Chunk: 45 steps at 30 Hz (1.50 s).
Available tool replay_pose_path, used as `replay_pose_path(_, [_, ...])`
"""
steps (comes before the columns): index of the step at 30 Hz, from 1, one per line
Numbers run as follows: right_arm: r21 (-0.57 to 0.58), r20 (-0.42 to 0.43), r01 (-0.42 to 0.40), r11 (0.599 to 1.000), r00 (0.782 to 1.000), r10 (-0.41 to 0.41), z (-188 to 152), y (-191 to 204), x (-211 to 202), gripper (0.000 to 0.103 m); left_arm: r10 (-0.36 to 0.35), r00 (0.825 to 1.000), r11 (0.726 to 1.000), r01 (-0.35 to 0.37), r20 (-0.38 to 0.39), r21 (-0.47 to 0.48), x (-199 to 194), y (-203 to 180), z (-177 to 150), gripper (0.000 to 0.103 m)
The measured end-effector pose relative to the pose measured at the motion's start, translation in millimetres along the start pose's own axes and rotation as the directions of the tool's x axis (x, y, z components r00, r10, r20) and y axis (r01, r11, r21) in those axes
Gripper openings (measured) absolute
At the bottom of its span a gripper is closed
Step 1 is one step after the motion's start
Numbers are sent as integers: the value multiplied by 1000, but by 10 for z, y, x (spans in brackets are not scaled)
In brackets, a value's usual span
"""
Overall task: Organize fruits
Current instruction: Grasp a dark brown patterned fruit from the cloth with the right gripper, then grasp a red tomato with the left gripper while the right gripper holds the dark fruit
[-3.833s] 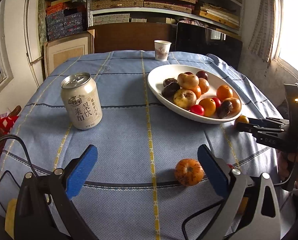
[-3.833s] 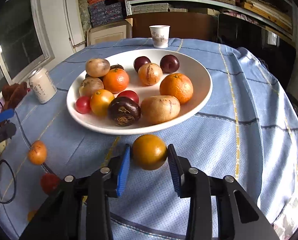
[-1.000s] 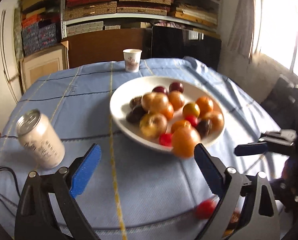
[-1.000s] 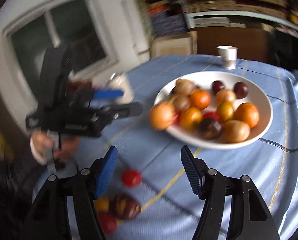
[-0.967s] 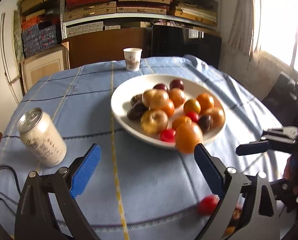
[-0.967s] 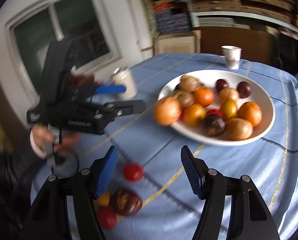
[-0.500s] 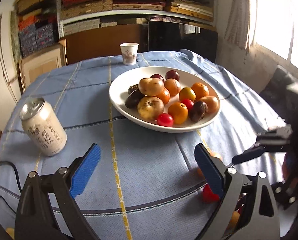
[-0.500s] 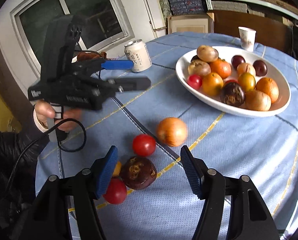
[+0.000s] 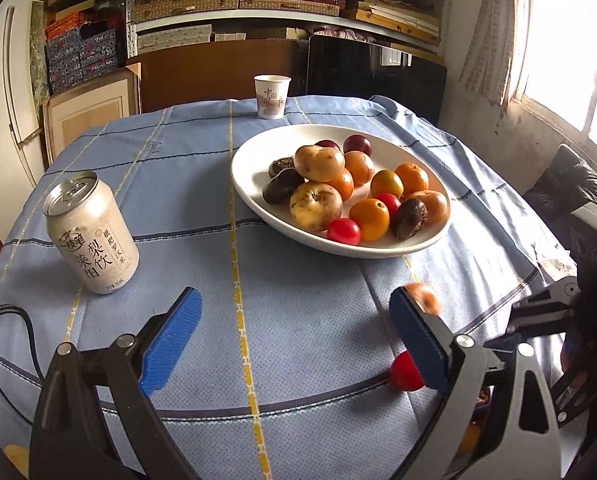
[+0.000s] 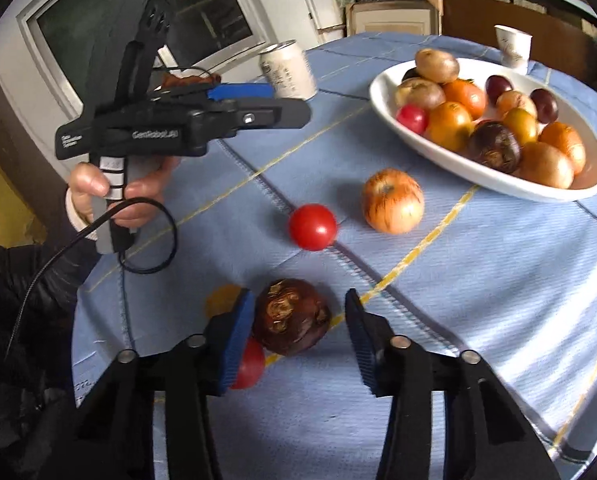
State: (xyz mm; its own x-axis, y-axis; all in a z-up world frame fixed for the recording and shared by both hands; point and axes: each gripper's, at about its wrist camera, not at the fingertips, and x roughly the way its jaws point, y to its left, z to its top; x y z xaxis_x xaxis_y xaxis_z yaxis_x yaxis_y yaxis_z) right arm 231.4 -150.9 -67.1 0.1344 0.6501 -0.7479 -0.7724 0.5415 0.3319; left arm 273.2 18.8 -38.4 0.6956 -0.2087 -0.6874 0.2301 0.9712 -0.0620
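Right gripper [image 10: 298,320] is low over the surface [image 10: 478,280], fingers [image 10: 238,328] either side of a dark brown fruit [image 10: 292,322] at lower centre of the right wrist view. Jaws have just been closing; left pad looks to touch the fruit, a gap shows at the right pad, so not gripped yet. A small red fruit [image 10: 248,364] and a yellow one [image 10: 222,298] sit just behind the left finger. A red tomato [image 10: 312,227] and a striped orange fruit [image 10: 392,201] lie loose mid-frame, short of the white plate [image 10: 382,96] piled with fruit at upper right. Left gripper [image 9: 294,336] hovers with fingers wide apart, holding nothing. Drink can [image 9: 90,234] at left, paper cup [image 9: 271,97] behind the plate.
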Motion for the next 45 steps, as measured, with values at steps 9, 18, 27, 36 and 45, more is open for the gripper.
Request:
replay_pose_path(9, [5, -15, -11, 1000, 1000, 12, 11, 59, 78, 47, 6, 1000, 1000, -6, -11, 12, 37, -32, -14, 93])
replay_pose_path(18, [70, 80, 30, 997, 996, -36, 36, -71, -210, 42, 7, 1000, 1000, -7, -20, 12, 61, -19, -21, 93])
replay_pose_path(27, [328, 220, 27, 944, 970, -104, -51, -614, -630, 42, -183, 974, 968, 202, -131, 149, 128, -420, -189, 77])
replay_pose_path(36, [318, 217, 34, 947, 970, -107, -48, -600, -621, 42, -209, 955, 953, 247, -212, 174, 312, -606, -289, 55])
replay_pose_path(45, [322, 217, 41, 946, 969, -116, -23, -563, -613, 42, -229, 941, 941, 279, -250, 191, 374, -678, -318, 34])
